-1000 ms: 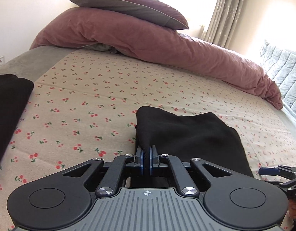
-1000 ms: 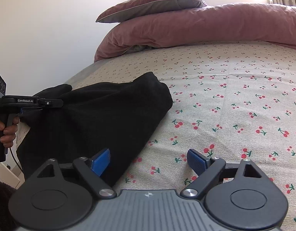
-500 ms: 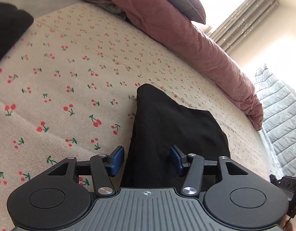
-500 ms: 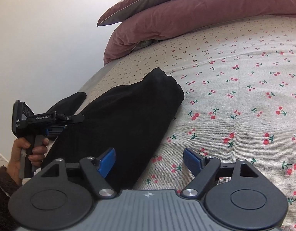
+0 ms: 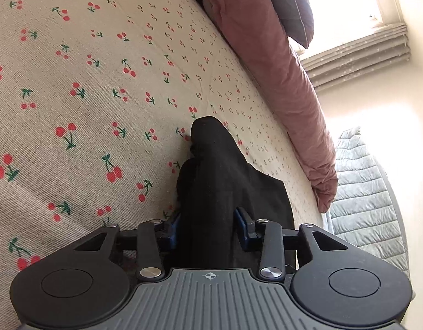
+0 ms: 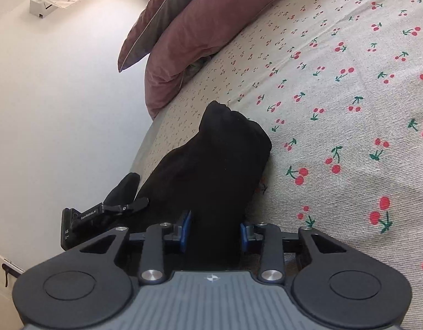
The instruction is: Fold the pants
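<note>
Black folded pants (image 5: pixel 219 181) lie on the cherry-print bedsheet (image 5: pixel 82 90). My left gripper (image 5: pixel 208 227) straddles the near edge of the pants, with a thick bunch of black cloth between its blue pads (image 5: pixel 175 227), which press against it. My right gripper (image 6: pixel 214 232) straddles the other near edge of the pants (image 6: pixel 211 165) in the same way, blue pads (image 6: pixel 186 229) against the cloth. The left gripper's body (image 6: pixel 101 214) shows at the left of the right wrist view.
A mauve duvet (image 5: pixel 272 63) and a grey-backed pillow (image 5: pixel 291 2) lie along the head of the bed. A grey quilted cover (image 5: pixel 368 200) lies past the bed's far side. A white wall (image 6: pixel 60 96) runs along the bed's left edge.
Both grippers have tilted and come down onto the pants' near edge. The left one opened from shut, then closed in on the cloth. The right jaws narrowed onto the cloth.
</note>
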A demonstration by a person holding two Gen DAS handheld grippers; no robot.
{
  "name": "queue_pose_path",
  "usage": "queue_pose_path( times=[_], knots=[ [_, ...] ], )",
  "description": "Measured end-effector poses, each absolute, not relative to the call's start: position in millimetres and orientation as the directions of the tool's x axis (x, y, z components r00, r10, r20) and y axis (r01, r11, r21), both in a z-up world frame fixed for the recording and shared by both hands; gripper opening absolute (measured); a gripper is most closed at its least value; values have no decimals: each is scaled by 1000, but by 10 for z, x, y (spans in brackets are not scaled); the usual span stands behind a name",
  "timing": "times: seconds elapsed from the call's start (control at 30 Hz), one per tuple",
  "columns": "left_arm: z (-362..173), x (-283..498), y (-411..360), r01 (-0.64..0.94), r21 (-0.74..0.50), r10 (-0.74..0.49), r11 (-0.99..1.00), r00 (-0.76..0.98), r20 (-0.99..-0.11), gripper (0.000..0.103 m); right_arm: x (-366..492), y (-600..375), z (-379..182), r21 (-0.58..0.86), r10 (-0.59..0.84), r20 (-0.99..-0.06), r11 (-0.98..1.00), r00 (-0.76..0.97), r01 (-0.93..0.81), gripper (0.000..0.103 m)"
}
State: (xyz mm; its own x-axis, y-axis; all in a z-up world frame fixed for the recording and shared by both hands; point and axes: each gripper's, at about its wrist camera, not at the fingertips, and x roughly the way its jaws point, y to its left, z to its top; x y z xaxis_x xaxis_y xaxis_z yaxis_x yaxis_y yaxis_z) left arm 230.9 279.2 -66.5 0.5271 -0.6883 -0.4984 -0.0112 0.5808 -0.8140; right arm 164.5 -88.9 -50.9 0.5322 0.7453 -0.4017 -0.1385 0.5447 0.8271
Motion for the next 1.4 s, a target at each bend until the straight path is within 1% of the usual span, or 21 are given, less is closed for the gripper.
queue_pose_path(
  times=[0.03,0.1,0.17,0.27,0.33,0.43,0.57,0.7,0.77,0.83,0.9,0.97,1.0,1.03,1.07,1.1,1.13,1.2,1.27,1.33,1.4],
  knots=[
    [-662,2305,2757,-17,-818,-691,574,526,-496,28,1649,-870,-507,829,738,-405,546,539,-124,26],
    [-625,2287,2705,-21,-815,-683,579,534,-498,26,1644,-879,-496,833,726,-417,546,547,-89,17],
    [-553,2263,2636,-9,-809,-678,588,540,-499,25,1602,-934,-447,838,722,-416,541,553,-75,13],
    [-459,2252,2449,14,-815,-692,579,537,-482,24,1544,-1021,-293,816,702,-439,573,561,-79,13],
    [-427,2275,2257,20,-809,-693,588,527,-491,24,1560,-1107,-201,786,676,-471,613,567,-78,13],
    [-435,2350,1908,24,-800,-695,600,512,-505,24,1587,-1374,-166,774,641,-485,632,596,-50,13],
    [-468,2438,1395,49,-788,-699,613,498,-513,24,1591,-1854,-207,779,591,-477,626,650,3,13],
    [-418,2523,956,85,-784,-705,615,504,-499,24,1567,-2283,-340,785,535,-449,619,716,29,13],
    [-364,2576,817,109,-786,-710,609,518,-478,24,1610,-2412,-353,799,524,-436,600,732,47,13],
    [-305,2618,739,138,-796,-721,590,534,-442,23,1661,-2513,-266,787,501,-412,617,761,20,13],
    [-264,2678,707,179,-819,-745,545,551,-375,24,1703,-2574,-171,771,483,-382,637,787,-17,13],
    [-280,2733,710,194,-829,-747,524,573,-337,25,1769,-2633,-100,754,472,-338,653,814,-65,14],
    [-306,2781,655,183,-822,-730,538,589,-347,28,1797,-2653,-92,742,463,-327,666,824,-80,15],
    [-351,2807,655,164,-811,-710,561,599,-370,32,1852,-2672,-119,723,446,-326,685,834,-83,22],
    [-407,2837,652,137,-788,-679,600,608,-412,34,1895,-2686,-161,713,428,-336,698,839,-70,27],
    [-445,2856,668,115,-759,-645,641,617,-450,36,1937,-2704,-226,693,388,-367,720,845,-30,38],
    [-464,2869,705,102,-742,-624,662,624,-471,38,1980,-2712,-293,667,344,-405,744,847,17,45],
    [-439,2885,804,99,-767,-647,634,611,-456,40,2019,-2735,-411,636,304,-468,768,830,77,45],
    [-324,2841,861,125,-773,-671,622,594,-444,53,2011,-2754,-441,641,308,-486,762,818,94,45],
    [-158,2726,876,175,-733,-670,658,580,-463,54,1940,-2754,-402,646,314,-482,758,818,90,52],
    [-31,2572,883,214,-691,-666,691,560,-493,54,1871,-2720,-329,643,317,-485,761,815,87,56]
  ],
)
